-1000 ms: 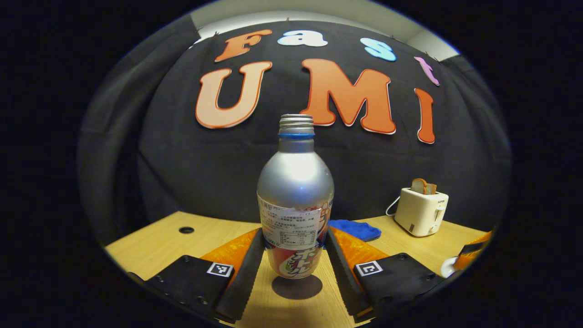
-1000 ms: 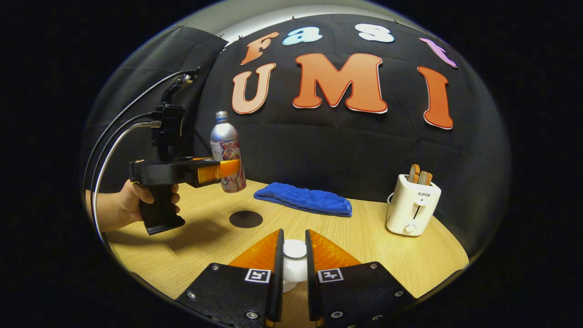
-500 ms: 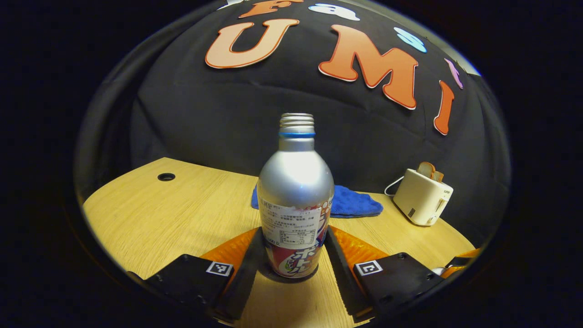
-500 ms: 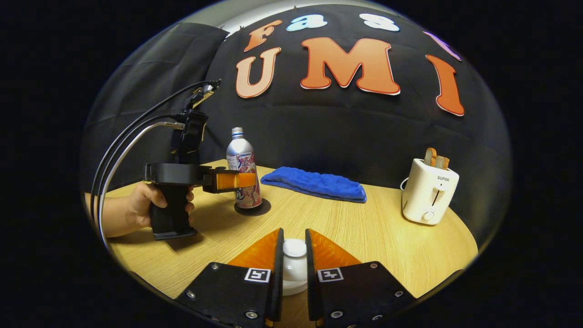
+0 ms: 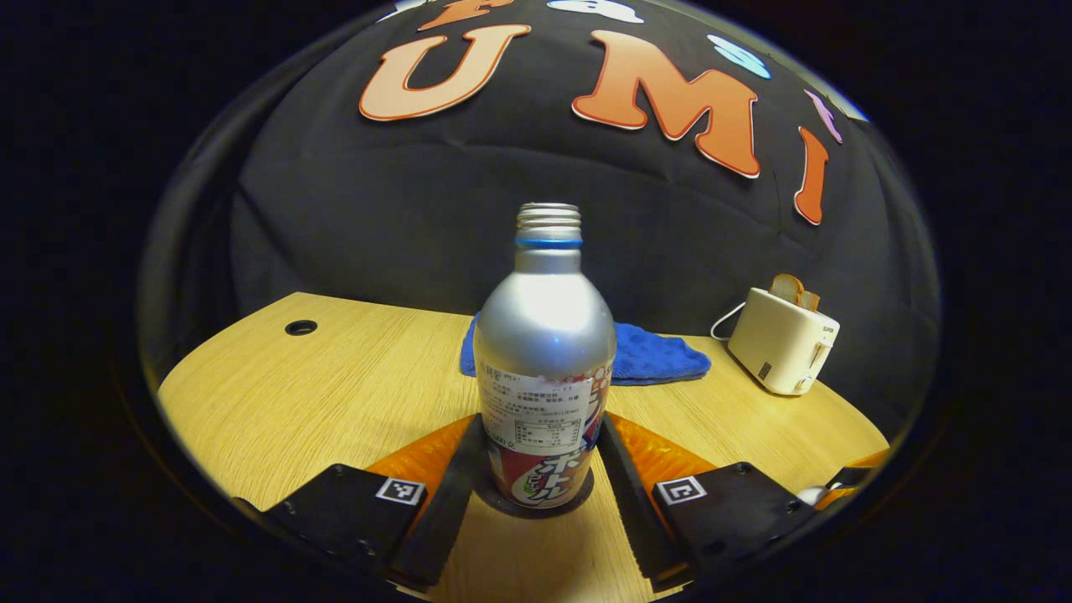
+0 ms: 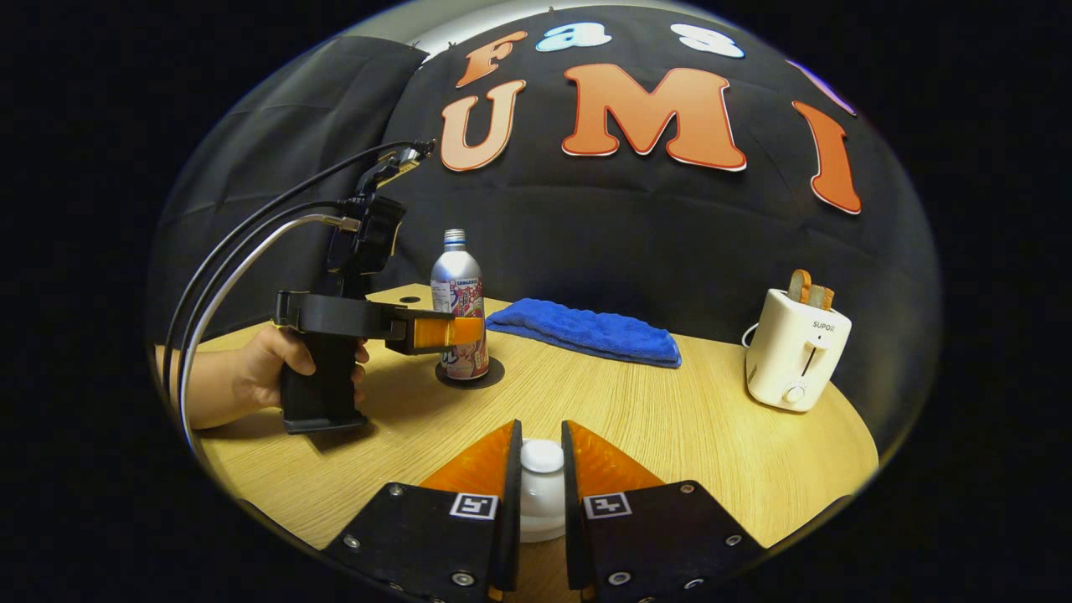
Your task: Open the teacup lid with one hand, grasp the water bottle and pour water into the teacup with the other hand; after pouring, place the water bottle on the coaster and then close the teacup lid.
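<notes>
While the water bottle (image 5: 544,360) stands upright on the dark round coaster (image 6: 470,374) on the wooden table (image 6: 670,427), the left gripper (image 5: 536,465) has its two fingers on both sides of the label; they seem to press on it, but the contact is not clear to me. A hand (image 6: 251,377) holds this gripper. The right gripper (image 6: 541,494) is clamped on the knob of the white teacup lid (image 6: 542,490). Further back lie a blue cloth (image 6: 586,332) and a white toaster (image 6: 796,347) with bread.
</notes>
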Demonstrator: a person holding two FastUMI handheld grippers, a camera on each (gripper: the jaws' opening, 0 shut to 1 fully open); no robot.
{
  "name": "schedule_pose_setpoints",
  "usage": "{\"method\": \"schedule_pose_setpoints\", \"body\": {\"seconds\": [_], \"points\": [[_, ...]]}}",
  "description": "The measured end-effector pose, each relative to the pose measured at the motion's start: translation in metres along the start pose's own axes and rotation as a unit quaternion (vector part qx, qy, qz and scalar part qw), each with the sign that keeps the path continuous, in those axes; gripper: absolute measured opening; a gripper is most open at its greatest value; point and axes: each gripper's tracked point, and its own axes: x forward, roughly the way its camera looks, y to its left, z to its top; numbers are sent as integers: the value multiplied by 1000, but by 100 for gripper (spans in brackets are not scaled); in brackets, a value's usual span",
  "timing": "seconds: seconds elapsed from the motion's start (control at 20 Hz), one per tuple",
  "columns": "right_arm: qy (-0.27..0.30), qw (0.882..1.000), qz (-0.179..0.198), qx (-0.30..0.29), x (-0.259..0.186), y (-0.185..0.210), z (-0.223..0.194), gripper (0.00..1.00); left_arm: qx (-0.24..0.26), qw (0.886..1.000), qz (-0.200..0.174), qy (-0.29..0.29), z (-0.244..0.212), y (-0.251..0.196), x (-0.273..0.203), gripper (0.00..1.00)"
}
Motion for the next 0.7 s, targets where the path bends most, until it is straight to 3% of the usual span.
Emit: {"method": "schedule_pose_setpoints", "body": {"seconds": [0.1, 0.45, 0.55, 0.7], "points": [[1, 1000, -1, -3, -1, 1, -1, 23, 17, 1000, 4, 18, -6, 4, -3, 87], [-2, 1000, 9, -6, -3, 8, 0, 23, 45, 998, 11, 33, -19, -4, -4, 89], [1, 1000, 9, -6, -3, 9, -3, 23, 49, 998, 7, 38, -21, -6, -11, 97], [-1, 1000, 6, -4, -3, 8, -5, 23, 63, 998, 4, 30, -19, -11, -30, 98]]}}
